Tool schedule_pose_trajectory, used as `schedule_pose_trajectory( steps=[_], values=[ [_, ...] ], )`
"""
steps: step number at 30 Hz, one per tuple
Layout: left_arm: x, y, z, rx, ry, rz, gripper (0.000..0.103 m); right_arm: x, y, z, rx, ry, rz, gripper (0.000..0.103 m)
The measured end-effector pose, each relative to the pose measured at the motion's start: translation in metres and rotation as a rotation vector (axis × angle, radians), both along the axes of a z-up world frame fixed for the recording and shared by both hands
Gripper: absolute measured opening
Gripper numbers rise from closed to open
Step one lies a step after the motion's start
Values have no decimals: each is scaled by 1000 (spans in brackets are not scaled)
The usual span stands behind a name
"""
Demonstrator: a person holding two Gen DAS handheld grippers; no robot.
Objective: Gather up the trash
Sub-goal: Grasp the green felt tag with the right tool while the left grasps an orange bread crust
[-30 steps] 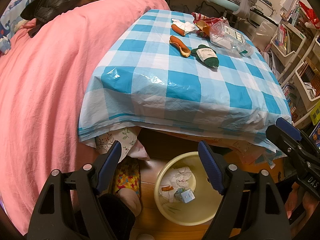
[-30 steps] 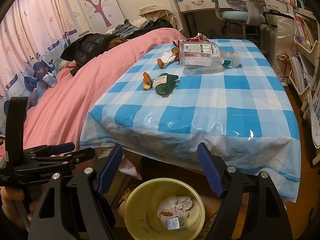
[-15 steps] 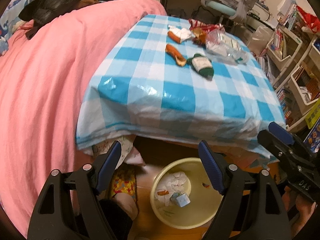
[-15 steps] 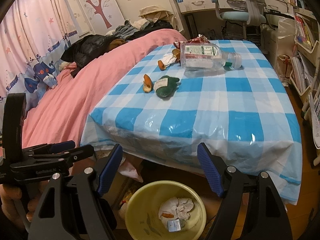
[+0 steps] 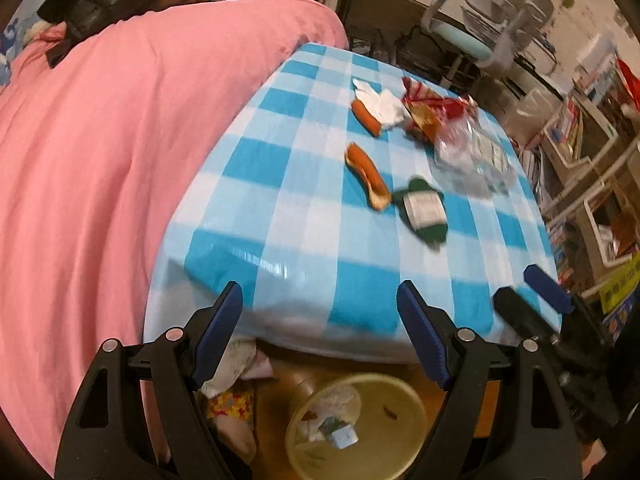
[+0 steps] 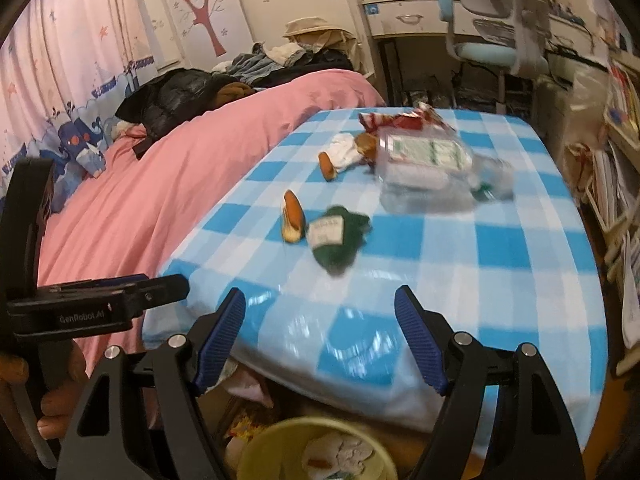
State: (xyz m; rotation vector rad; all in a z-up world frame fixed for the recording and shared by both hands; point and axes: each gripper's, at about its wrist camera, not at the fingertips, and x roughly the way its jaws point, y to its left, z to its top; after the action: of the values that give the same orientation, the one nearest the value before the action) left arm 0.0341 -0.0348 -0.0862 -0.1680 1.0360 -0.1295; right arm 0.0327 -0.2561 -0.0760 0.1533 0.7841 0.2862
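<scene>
Trash lies on the blue checked tablecloth (image 5: 280,200): a green wrapper (image 5: 424,212) (image 6: 336,236), two orange peels (image 5: 368,176) (image 6: 292,216), a white tissue (image 5: 384,104), a red snack bag (image 5: 432,104) and a clear plastic bottle (image 5: 472,156) (image 6: 424,168). A yellow bin (image 5: 360,424) (image 6: 320,452) with crumpled paper stands on the floor below the table's front edge. My left gripper (image 5: 320,332) is open and empty above the bin. My right gripper (image 6: 320,332) is open and empty at the table's front edge.
A pink bed cover (image 5: 100,160) borders the table on the left, with dark clothes (image 6: 176,96) piled on it. An office chair (image 6: 492,40) and desk stand behind the table. Shelves with books (image 5: 592,152) line the right side.
Both grippers have risen and moved forward toward the table. The bin has dropped lower in both views. Both stay open and empty.
</scene>
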Motion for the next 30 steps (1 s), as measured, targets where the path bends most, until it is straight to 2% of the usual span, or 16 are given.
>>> schedule_pose_trajectory(
  steps=[5, 12, 15, 16, 20, 25, 30],
  values=[
    [26, 4, 4, -18, -5, 38, 76, 32, 16, -14, -71, 21, 31, 74],
    [54, 3, 1, -43, 10, 71, 76, 66, 20, -35, -94, 68, 37, 72],
    [63, -6, -3, -36, 16, 62, 76, 71, 21, -43, -102, 96, 54, 53],
    [67, -11, -4, -33, 19, 58, 76, 72, 20, -45, -101, 107, 65, 43],
    [80, -24, -11, -34, 38, 51, 76, 68, 14, -41, -114, 102, 96, 35],
    [95, -37, -22, -23, 61, 50, 76, 54, -8, -33, -107, 107, 93, 34],
    [109, -47, -32, 2, 79, 46, 76, 48, -39, -30, -44, 136, 57, 34]
  ],
)
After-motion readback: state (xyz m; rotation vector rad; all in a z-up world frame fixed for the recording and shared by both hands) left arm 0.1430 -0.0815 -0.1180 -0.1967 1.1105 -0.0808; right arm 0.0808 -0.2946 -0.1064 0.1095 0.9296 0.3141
